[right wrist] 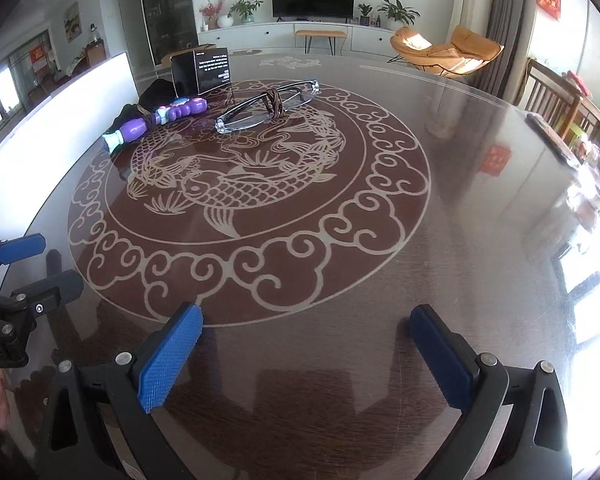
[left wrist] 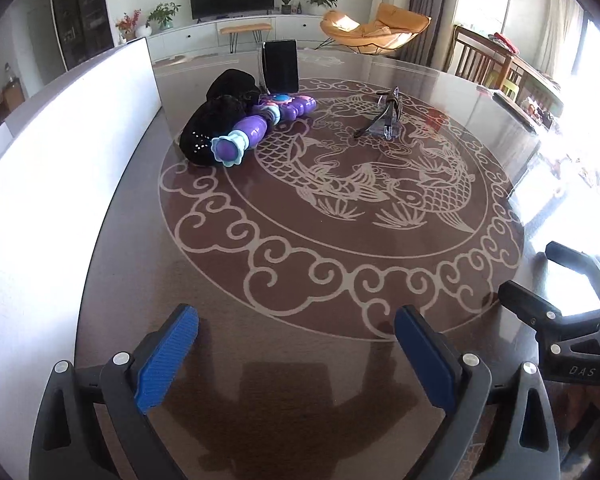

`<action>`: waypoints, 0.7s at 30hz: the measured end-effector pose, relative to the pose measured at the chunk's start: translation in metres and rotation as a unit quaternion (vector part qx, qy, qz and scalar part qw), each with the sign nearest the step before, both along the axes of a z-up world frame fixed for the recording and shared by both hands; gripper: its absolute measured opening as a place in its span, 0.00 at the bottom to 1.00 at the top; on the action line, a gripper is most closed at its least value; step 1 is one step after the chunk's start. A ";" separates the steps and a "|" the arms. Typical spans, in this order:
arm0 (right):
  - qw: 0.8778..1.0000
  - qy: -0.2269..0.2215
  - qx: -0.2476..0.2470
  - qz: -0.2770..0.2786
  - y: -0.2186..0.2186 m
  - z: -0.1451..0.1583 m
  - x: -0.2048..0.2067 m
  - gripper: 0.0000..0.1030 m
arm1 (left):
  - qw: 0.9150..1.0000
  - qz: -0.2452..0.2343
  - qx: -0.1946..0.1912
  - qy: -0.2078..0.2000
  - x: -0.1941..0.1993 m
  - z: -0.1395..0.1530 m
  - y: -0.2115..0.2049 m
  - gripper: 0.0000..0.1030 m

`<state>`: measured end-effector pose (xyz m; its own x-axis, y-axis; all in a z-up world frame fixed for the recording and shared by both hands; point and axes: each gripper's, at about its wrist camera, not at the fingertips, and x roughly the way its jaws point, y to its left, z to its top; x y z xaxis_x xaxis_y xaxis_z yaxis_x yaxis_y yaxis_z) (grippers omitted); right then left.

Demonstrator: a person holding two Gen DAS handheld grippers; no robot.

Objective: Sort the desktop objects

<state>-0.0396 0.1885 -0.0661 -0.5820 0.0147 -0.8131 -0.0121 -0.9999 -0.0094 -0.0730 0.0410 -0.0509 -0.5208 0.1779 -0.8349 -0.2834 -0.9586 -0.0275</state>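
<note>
**Both claws released above the near edge of the desk; objects wait at the far side**

The left claw (left wrist: 296,344) hangs over the dark glass desk (left wrist: 340,280) with its blue pads spread wide and nothing between them. The right claw (right wrist: 306,346) is likewise released and empty, its pads well apart above bare glass. Each claw shows at the edge of the other's view, so the two sit side by side at the near rim.

The things to sort lie well away from both claws, past the koi-and-cloud pattern (right wrist: 236,184) in the desk's middle. A purple toy wand (left wrist: 256,128) with pale blue trim lies tilted against a black cloth bundle (left wrist: 220,116). Just behind them a black box (right wrist: 200,70) with white print stands upright. To the right of the wand, apart from it, folded eyeglasses (right wrist: 268,106) rest on the glass with a dark band looped around the frame. A white panel (left wrist: 60,152) runs along the desk's left side.
</note>
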 end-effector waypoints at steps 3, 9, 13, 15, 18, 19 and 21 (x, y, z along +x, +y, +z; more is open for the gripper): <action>1.000 0.000 0.000 0.000 -0.001 -0.001 -0.001 1.00 | 1.000 0.007 -0.009 0.011 -0.004 -0.001 -0.003 0.97; 1.000 0.000 0.000 0.000 -0.001 0.000 -0.001 1.00 | 0.999 0.012 -0.009 0.028 0.000 -0.002 -0.004 0.98; 1.000 0.000 0.000 0.000 -0.001 -0.001 -0.001 1.00 | 0.999 0.019 -0.010 0.026 -0.004 -0.004 -0.005 1.00; 1.000 0.000 0.000 0.000 -0.001 0.000 -0.001 1.00 | 0.999 0.019 -0.010 0.026 -0.005 -0.004 -0.005 1.00; 1.000 0.000 0.000 0.000 -0.001 0.000 -0.001 1.00 | 0.999 0.018 -0.010 0.026 -0.006 -0.004 -0.005 1.00; 1.000 0.000 0.000 0.000 -0.001 -0.001 -0.001 1.00 | 0.999 0.019 -0.010 0.026 -0.006 -0.004 -0.005 1.00; 1.000 0.000 0.000 0.000 -0.001 -0.001 -0.001 1.00 | 0.999 0.019 -0.010 0.026 -0.006 -0.004 -0.005 1.00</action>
